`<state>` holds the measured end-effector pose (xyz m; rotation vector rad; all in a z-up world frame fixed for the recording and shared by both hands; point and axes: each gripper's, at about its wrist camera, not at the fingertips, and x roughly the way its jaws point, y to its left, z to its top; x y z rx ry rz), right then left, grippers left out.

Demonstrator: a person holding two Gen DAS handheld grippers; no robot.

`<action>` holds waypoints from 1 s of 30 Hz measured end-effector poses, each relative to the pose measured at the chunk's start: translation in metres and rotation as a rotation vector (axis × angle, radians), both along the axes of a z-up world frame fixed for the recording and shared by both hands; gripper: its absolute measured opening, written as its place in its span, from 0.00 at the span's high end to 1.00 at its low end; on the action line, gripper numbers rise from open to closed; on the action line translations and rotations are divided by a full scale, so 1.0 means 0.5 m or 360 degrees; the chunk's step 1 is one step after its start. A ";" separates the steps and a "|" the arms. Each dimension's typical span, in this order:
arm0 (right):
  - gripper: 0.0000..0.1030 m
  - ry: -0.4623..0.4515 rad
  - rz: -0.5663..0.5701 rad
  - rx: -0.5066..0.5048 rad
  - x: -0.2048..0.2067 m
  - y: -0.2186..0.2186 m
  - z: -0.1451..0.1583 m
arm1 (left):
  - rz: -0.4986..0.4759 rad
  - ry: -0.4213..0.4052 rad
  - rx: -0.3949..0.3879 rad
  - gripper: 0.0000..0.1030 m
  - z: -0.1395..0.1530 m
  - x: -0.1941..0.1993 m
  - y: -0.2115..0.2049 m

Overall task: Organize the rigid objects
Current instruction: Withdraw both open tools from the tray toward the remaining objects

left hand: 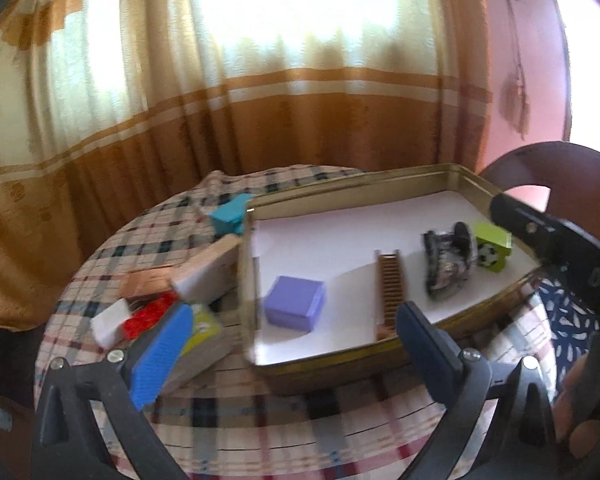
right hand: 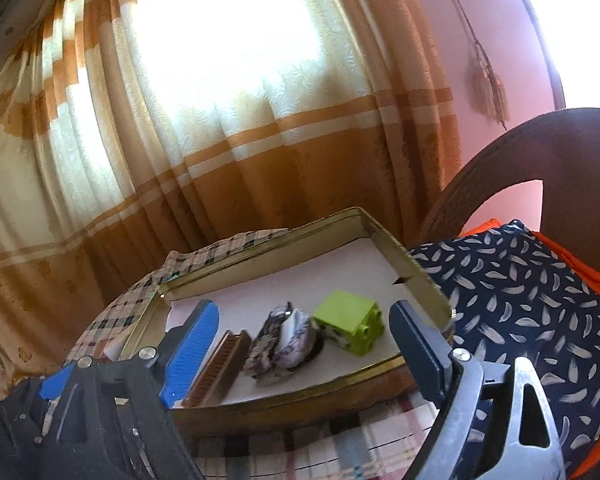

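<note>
A gold metal tray (left hand: 364, 184) lined with white paper sits on a checked tablecloth. In it lie a purple block (left hand: 295, 303), a brown comb (left hand: 390, 291), a patterned toy car (left hand: 448, 265) and a green block with a football picture (left hand: 493, 245). My left gripper (left hand: 296, 356) is open and empty, in front of the tray. My right gripper (right hand: 304, 344) is open and empty at the tray's near edge (right hand: 300, 394), with the comb (right hand: 220, 364), the car (right hand: 282, 340) and the green block (right hand: 352, 322) between its fingers.
Left of the tray lie loose objects: a teal block (left hand: 230, 213), a wooden block (left hand: 208, 268), a red brick (left hand: 152, 314), a white piece (left hand: 110, 322) and a yellow-green box (left hand: 204, 330). A chair with navy patterned cloth (right hand: 520, 300) stands to the right. Curtains hang behind.
</note>
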<state>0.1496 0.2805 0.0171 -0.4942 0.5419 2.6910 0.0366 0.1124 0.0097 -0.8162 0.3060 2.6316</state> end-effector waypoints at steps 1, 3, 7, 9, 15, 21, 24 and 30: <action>0.14 0.0001 0.0009 -0.0004 0.000 -0.005 0.001 | 0.0024 -0.0006 0.0001 0.01 -0.001 -0.003 -0.011; 0.14 -0.0008 0.0058 -0.0046 -0.007 -0.018 0.004 | 0.0072 -0.0018 0.0010 0.01 -0.005 -0.009 -0.031; 0.14 -0.0015 0.0135 -0.0107 -0.014 -0.055 -0.005 | 0.0165 -0.0079 0.0051 0.00 -0.018 -0.026 -0.078; 0.14 -0.0028 0.0178 -0.0091 -0.019 -0.078 -0.012 | 0.0202 -0.0093 0.0074 0.00 -0.022 -0.029 -0.098; 0.14 -0.0043 0.0218 -0.0039 -0.026 -0.112 -0.011 | 0.0242 -0.0131 0.0116 0.00 -0.031 -0.031 -0.130; 0.14 -0.0054 0.0189 -0.0056 -0.025 -0.102 -0.014 | 0.0250 -0.0134 0.0133 0.00 -0.029 -0.030 -0.142; 0.14 -0.0065 0.0196 -0.0049 -0.028 -0.104 -0.013 | 0.0271 -0.0162 0.0157 0.00 -0.031 -0.037 -0.152; 0.14 -0.0068 0.0208 -0.0036 -0.030 -0.108 -0.011 | 0.0314 -0.0200 0.0162 0.00 -0.036 -0.051 -0.168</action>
